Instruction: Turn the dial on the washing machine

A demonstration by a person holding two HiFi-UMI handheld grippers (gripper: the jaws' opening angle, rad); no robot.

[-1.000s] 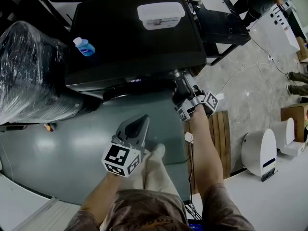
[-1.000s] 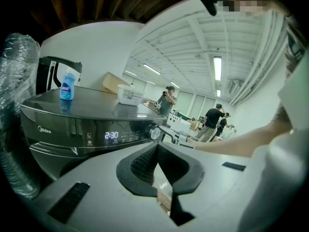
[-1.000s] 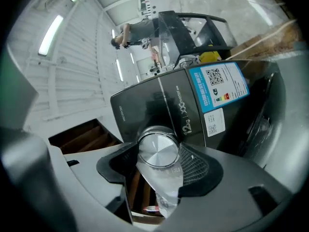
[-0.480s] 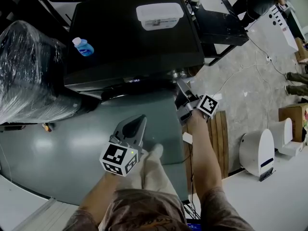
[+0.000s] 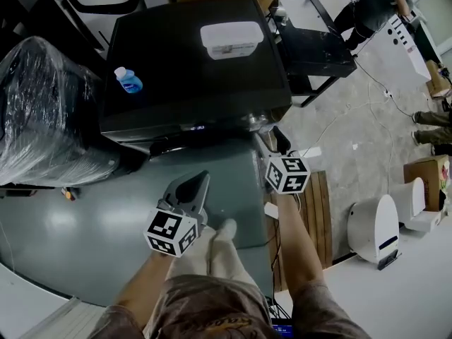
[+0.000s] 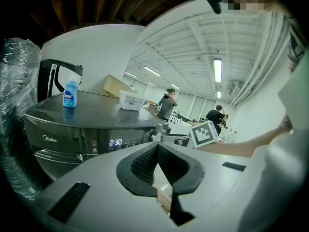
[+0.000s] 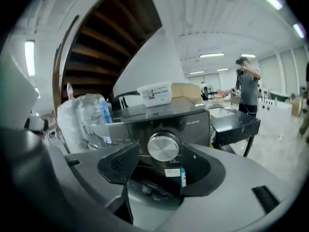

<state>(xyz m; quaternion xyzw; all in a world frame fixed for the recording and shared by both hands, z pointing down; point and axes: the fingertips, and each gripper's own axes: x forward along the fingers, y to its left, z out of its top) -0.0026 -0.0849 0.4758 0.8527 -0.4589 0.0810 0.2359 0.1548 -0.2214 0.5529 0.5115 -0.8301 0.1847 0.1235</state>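
The black washing machine (image 5: 191, 62) faces me, its silver dial (image 5: 258, 121) at the right end of the front panel. In the right gripper view the dial (image 7: 163, 147) shows in the gap ahead of my right gripper (image 7: 164, 167). That gripper's jaws have just been closing a little but stand open, clear of the dial, with nothing between them. From the head view the right gripper (image 5: 272, 145) hangs just below the dial. My left gripper (image 5: 198, 183) hovers lower in front of the machine's door, shut and empty (image 6: 157, 148).
On the machine's top stand a blue bottle (image 5: 128, 80) and a white lidded tub (image 5: 232, 32). A plastic-wrapped bulk (image 5: 42, 111) sits at the left, a black table (image 5: 311, 44) at the right, a wooden pallet (image 5: 321, 210) below it. The display (image 6: 115, 142) reads 2:30.
The right gripper has rolled so its marker cube faces up, and it has drawn back from the dial toward me. The left gripper has stayed put.
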